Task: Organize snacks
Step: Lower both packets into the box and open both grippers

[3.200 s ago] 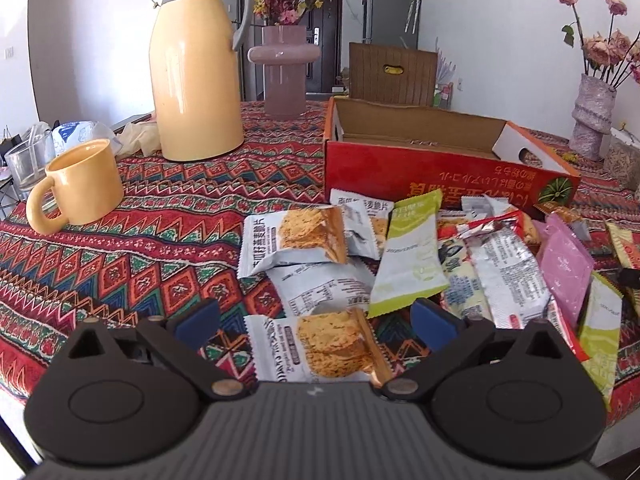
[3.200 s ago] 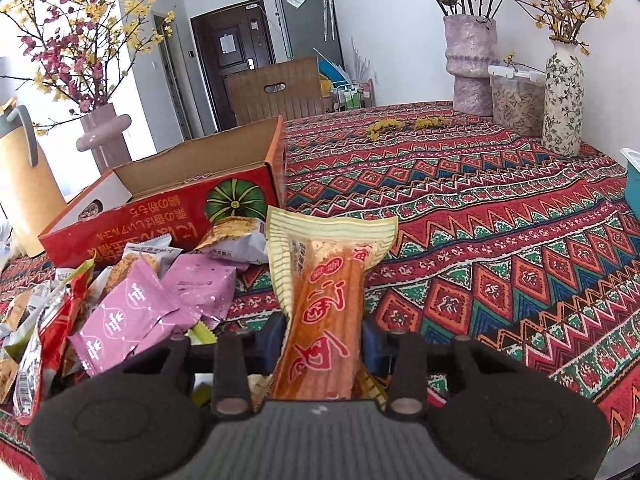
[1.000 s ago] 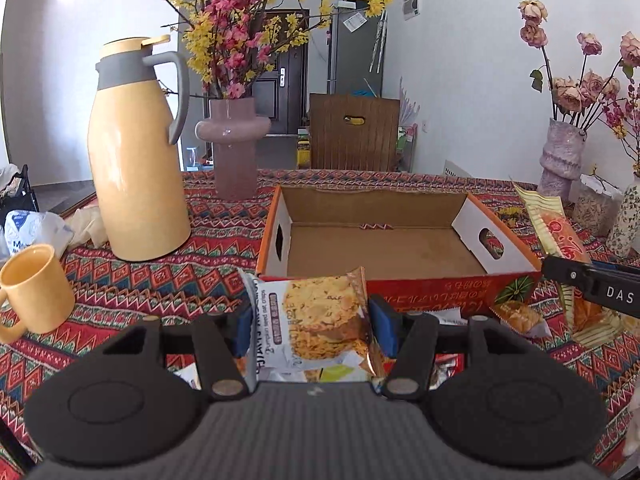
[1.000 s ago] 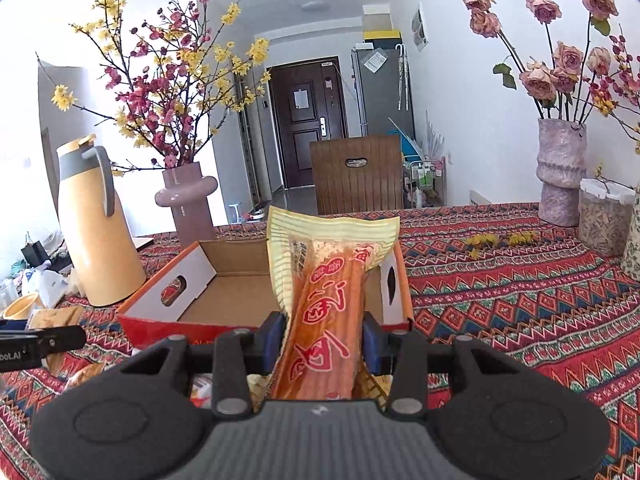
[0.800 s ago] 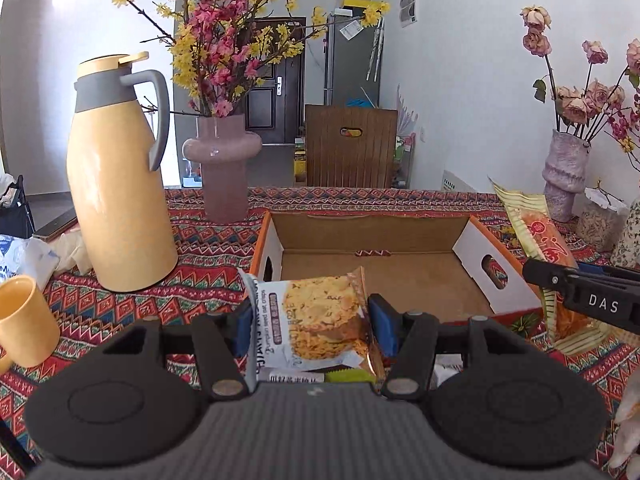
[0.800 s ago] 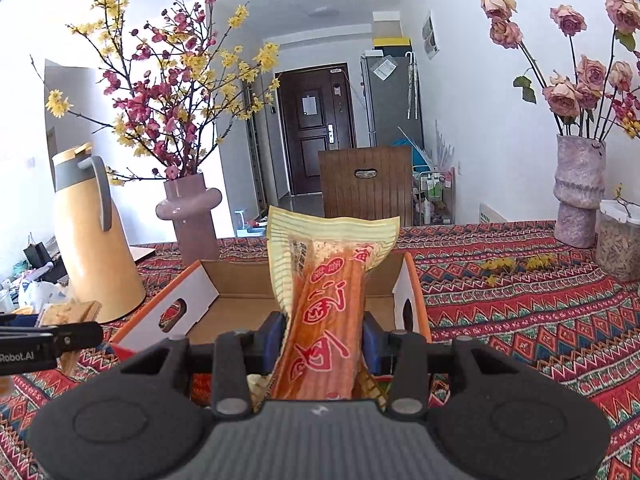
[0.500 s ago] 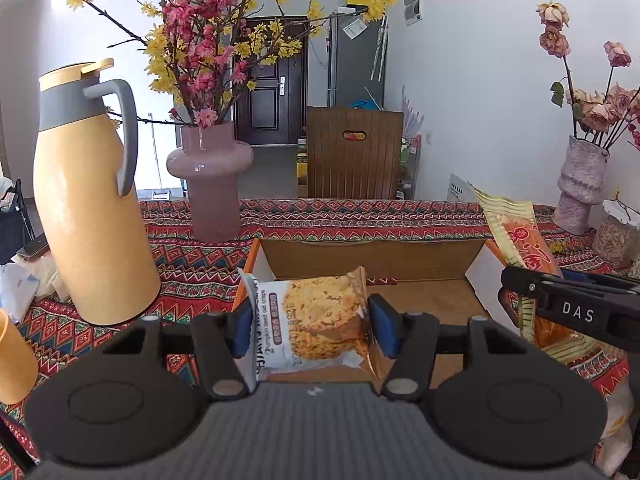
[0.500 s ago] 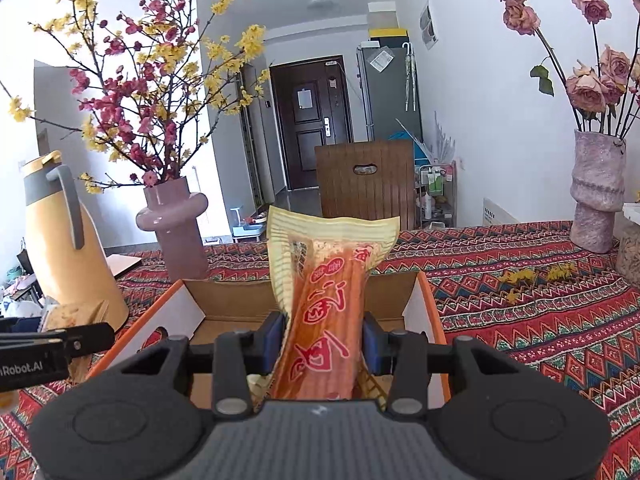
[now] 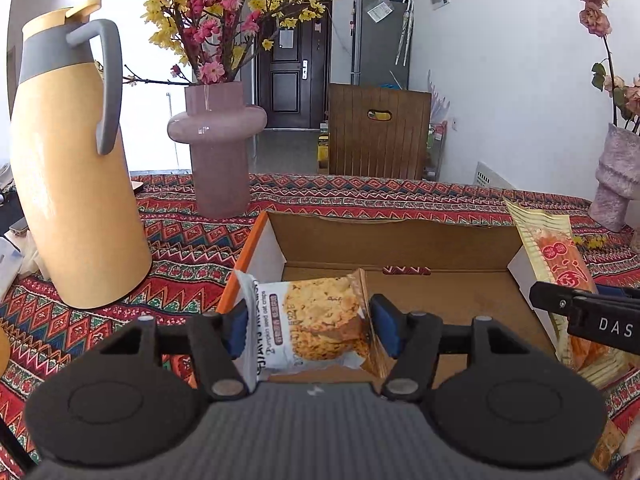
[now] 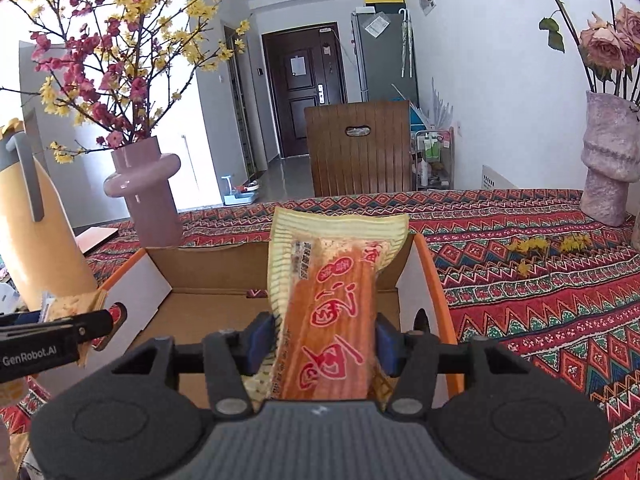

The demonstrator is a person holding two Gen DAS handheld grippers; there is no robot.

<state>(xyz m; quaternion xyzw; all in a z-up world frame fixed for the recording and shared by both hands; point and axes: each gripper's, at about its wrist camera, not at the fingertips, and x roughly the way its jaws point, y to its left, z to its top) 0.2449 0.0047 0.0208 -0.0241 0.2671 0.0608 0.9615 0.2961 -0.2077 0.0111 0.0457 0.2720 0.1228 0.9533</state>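
Observation:
An open orange cardboard box (image 9: 380, 236) lies on the patterned cloth right ahead, and what I see of its floor is bare. My left gripper (image 9: 310, 330) hovers over its near left corner with a cookie packet (image 9: 312, 326) between the blue pads. The jaws are opening, but the packet's edges still touch both pads. My right gripper (image 10: 320, 340) is over the box's (image 10: 208, 264) near right part. Its jaws are opening too, and the long orange sausage packet (image 10: 332, 312) stands loose between them, with a gap at the left pad.
A tall yellow thermos (image 9: 76, 184) and a pink vase (image 9: 218, 148) of blossom stand left of the box. A wooden chair back (image 9: 378, 132) rises behind the table. A rough mauve vase (image 10: 608, 164) and scattered yellow petals (image 10: 532, 248) are to the right.
Both grippers have carried their packets forward, from above the snack pile to over the box. In the last half second both pairs of jaws have spread, the right pair more.

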